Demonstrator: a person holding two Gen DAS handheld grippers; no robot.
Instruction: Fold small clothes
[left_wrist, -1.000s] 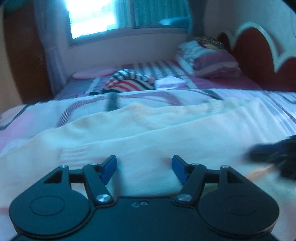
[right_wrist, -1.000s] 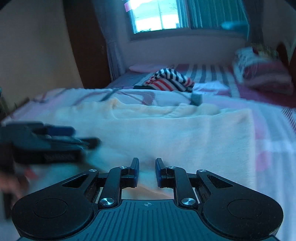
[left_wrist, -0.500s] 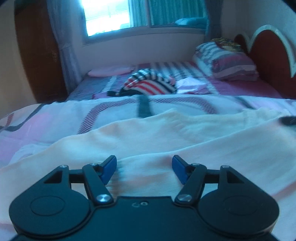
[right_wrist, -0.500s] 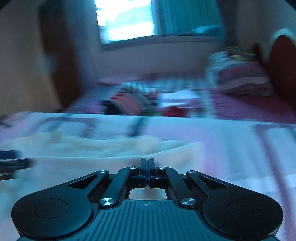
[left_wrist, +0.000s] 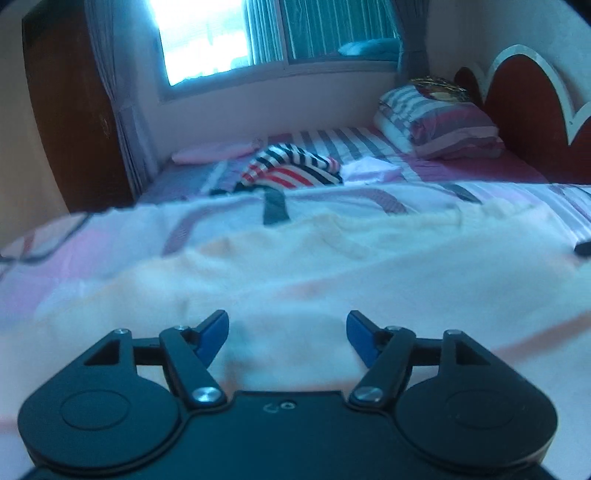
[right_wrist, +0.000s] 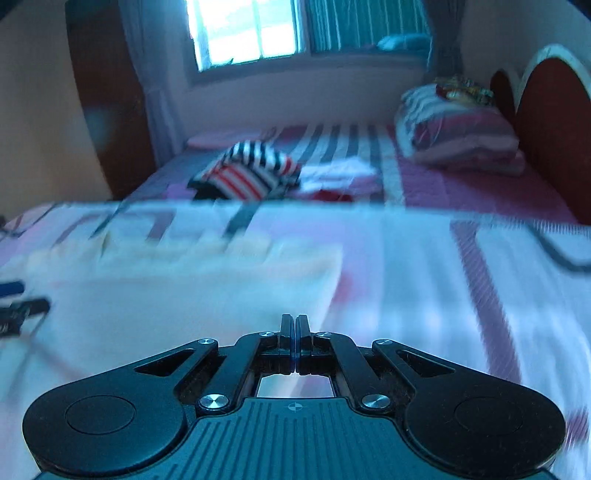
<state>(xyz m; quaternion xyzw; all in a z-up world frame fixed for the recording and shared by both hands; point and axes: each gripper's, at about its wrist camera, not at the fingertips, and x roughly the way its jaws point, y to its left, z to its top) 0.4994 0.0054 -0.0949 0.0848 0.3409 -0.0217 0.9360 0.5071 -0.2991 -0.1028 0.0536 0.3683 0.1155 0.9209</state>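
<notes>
The right gripper (right_wrist: 295, 328) has its jaws pressed together with no cloth visible between them, near the right edge of the cream garment (left_wrist: 332, 280) spread flat on the bedspread (right_wrist: 424, 266). The left gripper (left_wrist: 287, 334) stands wide open over the garment's near part, gripping nothing. To fold well, I judge each should pinch a single layer at a near corner and carry it across evenly. Blur hides the hem, and whether the tips touch cloth cannot be told; the garment's near edge is cut off.
</notes>
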